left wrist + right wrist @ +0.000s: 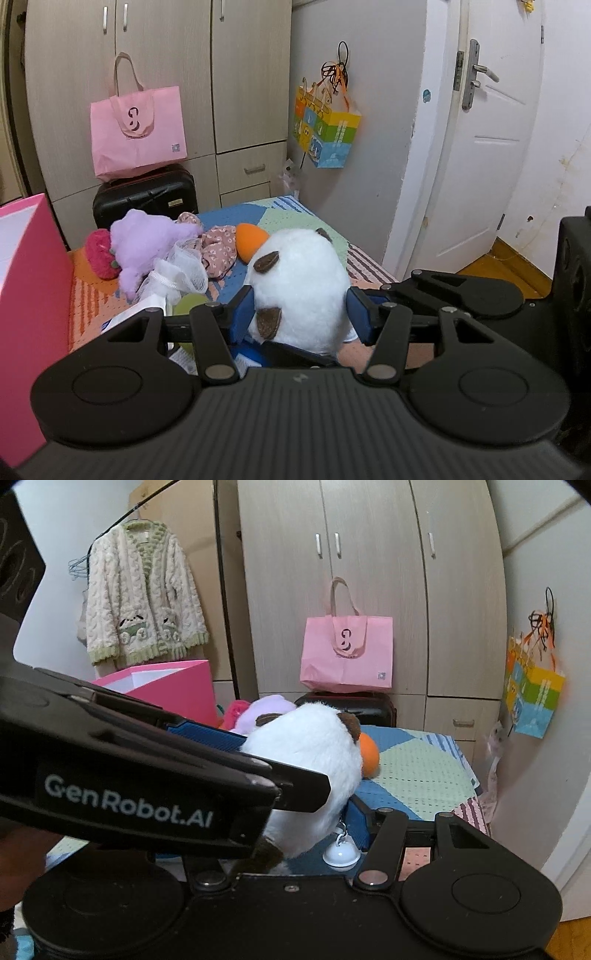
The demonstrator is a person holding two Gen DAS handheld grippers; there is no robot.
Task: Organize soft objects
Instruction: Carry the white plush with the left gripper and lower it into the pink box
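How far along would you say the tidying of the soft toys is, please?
Nothing looks put away yet. In hand: the white plush, clamped by the left gripper, the right gripper alongside. Left on the bed: purple plush, red plush, mesh, floral cloth.

White plush toy point(303, 291) with brown patches; lilac plush point(147, 243); pink box point(26, 295); floral pink cloth point(218, 251); orange sponge point(249, 240).

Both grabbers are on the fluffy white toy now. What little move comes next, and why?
Probably carry the white plush toy left toward the open pink box. The left gripper squeezes it between its jaws, the right gripper looks closed on it too, and the box stands beside the bed.
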